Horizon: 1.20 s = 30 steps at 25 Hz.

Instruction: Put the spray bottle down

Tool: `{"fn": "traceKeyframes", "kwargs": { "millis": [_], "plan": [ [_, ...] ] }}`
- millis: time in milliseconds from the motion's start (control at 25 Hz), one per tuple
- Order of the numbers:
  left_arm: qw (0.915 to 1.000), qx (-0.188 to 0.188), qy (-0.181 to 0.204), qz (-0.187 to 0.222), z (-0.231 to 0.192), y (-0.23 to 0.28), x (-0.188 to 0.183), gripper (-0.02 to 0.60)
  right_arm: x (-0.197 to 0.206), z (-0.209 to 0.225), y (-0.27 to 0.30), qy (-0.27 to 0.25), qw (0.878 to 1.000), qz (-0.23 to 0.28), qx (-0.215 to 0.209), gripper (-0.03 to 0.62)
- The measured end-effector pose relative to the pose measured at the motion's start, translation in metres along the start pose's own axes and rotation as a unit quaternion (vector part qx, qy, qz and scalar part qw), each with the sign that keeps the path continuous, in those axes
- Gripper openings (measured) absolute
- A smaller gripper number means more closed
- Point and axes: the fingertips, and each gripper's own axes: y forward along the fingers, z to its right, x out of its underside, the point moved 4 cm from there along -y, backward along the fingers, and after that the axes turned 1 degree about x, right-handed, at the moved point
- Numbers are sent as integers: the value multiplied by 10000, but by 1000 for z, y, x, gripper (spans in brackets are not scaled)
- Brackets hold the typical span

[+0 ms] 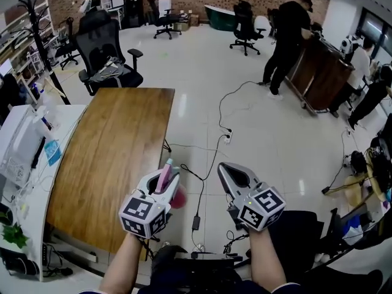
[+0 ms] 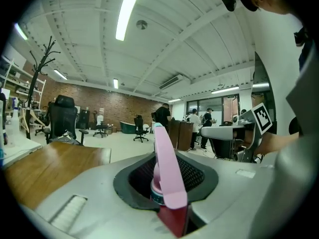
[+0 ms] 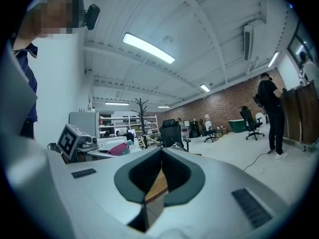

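Observation:
My left gripper [image 1: 165, 177] is shut on the spray bottle [image 1: 164, 179], whose pink head sticks up out of the jaws and whose dark red body [image 1: 178, 197] bulges out at the right side. In the left gripper view the bottle's pink trigger [image 2: 167, 171] stands upright between the jaws, above the red body [image 2: 174, 222]. The gripper hovers over the near right edge of the long wooden table [image 1: 110, 158]. My right gripper [image 1: 230, 170] hangs over the floor to the right, its jaws shut and empty [image 3: 160, 153].
A black office chair [image 1: 109, 54] stands at the table's far end, with a coat stand [image 1: 35, 26] to its left. A white desk [image 1: 24, 158] with equipment runs along the left. Cables [image 1: 202, 195] cross the floor. People stand by a wooden counter [image 1: 318, 72] at the back right.

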Motion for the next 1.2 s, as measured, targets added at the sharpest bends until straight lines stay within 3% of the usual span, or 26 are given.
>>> {"fn": "traceKeyframes", "kwargs": {
  "millis": [440, 880, 1200],
  "plan": [
    [9999, 94, 14, 140, -28, 100, -18, 106, -8, 83, 42, -125, 9999, -63, 6, 3],
    [9995, 274, 83, 148, -142, 245, -63, 106, -37, 193, 186, -228, 9994, -155, 198, 3],
    [9998, 23, -56, 179, -218, 293, -84, 106, -66, 237, 281, -320, 9995, -50, -7, 3]
  ]
}}
